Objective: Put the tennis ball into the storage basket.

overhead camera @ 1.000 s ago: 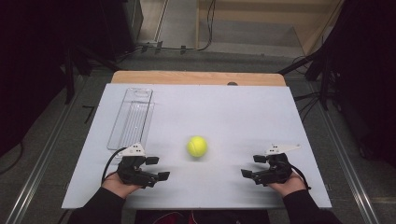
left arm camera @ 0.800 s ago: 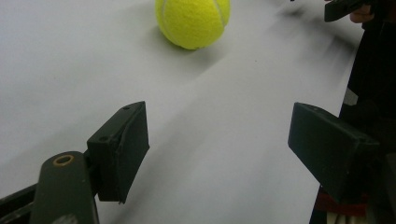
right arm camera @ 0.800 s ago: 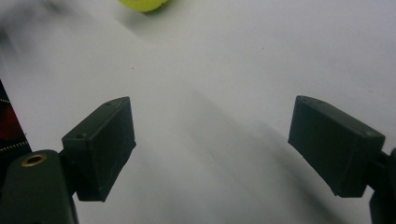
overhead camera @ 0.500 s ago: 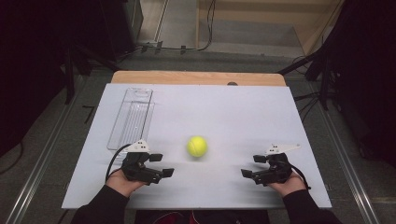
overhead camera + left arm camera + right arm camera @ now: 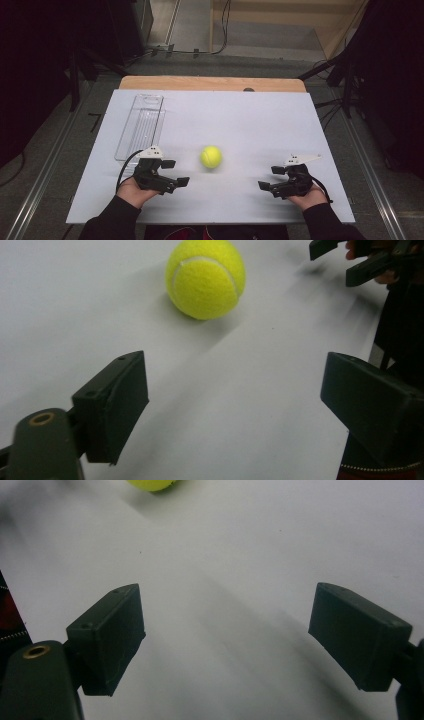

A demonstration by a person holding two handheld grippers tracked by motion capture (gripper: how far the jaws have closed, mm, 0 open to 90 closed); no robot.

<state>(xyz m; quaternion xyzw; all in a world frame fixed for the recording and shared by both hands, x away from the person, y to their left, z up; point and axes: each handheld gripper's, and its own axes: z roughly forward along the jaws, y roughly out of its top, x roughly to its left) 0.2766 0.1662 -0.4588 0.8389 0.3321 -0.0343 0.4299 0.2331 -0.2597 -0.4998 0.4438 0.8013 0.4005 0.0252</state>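
Now left gripper [image 5: 176, 172] opening near tennis ball [image 5: 211, 157].

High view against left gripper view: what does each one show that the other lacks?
High view alone: the clear plastic tray at the far left of the white table, and the wooden strip behind it. Left gripper view alone: the ball's white seam, and the left tongs standing open from close up. Both: the tennis ball lying free, and the right tongs beyond it.
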